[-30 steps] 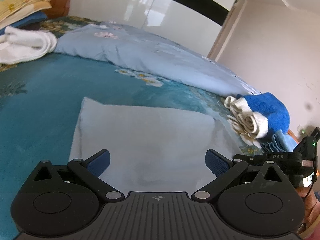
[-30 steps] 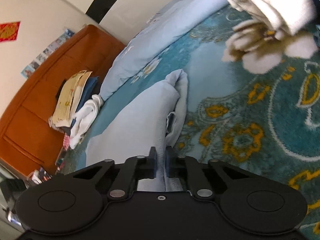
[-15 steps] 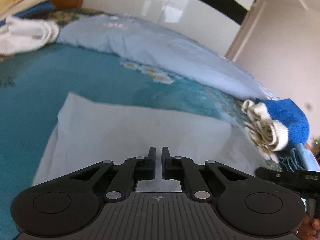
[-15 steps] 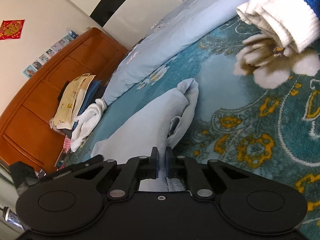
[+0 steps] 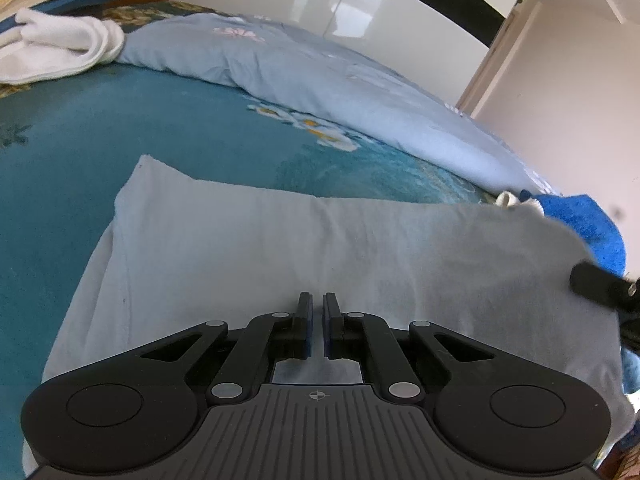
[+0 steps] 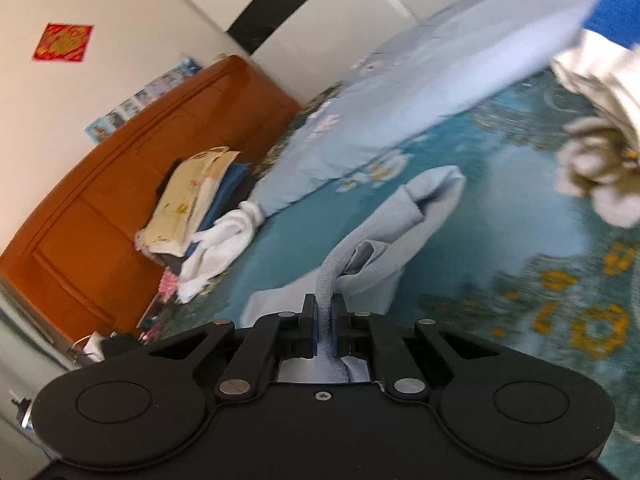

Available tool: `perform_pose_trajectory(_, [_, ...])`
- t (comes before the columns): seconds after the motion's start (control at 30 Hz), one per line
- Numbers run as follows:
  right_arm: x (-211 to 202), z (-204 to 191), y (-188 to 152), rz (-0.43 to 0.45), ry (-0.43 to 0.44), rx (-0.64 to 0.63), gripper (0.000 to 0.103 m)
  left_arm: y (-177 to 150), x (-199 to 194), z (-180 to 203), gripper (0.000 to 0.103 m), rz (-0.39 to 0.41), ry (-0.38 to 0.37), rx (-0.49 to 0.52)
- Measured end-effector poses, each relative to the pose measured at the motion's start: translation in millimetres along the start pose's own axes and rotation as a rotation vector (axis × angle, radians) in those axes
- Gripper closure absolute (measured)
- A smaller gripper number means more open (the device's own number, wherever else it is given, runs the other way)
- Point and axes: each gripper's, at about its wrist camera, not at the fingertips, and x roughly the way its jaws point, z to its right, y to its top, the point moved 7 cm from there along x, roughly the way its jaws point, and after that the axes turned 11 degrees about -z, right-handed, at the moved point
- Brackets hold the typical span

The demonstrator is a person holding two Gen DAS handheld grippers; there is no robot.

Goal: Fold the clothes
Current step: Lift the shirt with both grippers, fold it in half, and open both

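- The left claw point(image 5: 316, 326), wide open a second ago, is now shut on the pale blue garment's point(image 5: 280, 248) near edge.
- The right claw point(image 6: 324, 328) stays clamped on its hem, lifting; the fold seems ready to start.

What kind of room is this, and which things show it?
Most likely a bedroom. The pale blue garment lies on a bed with a teal flowered cover, a light blue quilt is bunched along its far side, and a wooden headboard stands at one end.
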Motion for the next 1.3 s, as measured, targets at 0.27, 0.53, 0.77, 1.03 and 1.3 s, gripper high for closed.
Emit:
perform_pose_trajectory(0.27, [40.7, -65.4, 3.4, -0.062, 0.075, -0.093, 0.094, -1.9, -11.5, -11.2, 0.099, 0.001, -0.073, -0.041])
perform_pose_trajectory(0.53, [97.7, -101.7, -12.4, -0.192, 0.079, -0.155, 0.094, 0.5, -84.0, -66.5, 0.099, 0.127, 0.037, -0.079])
perform_pose_trajectory(0.77, [150.0, -110.3, -25.2, -0.296, 0.027, -0.16, 0.094, 1.2, -113.9, -113.2, 0.098, 0.173, 0.098, -0.177])
perform_pose_trajectory(1.03, [188.8, -113.3, -46.9, -0.399, -0.039, -0.18, 0.092, -4.3, -118.8, -127.4, 0.094, 0.161, 0.114, -0.211])
perform_pose_trajectory(1.3, [192.6, -123.6, -50.9, -0.411, -0.07, -0.235, 0.081, -2.6, -113.8, -123.7, 0.087, 0.151, 0.108, -0.19])
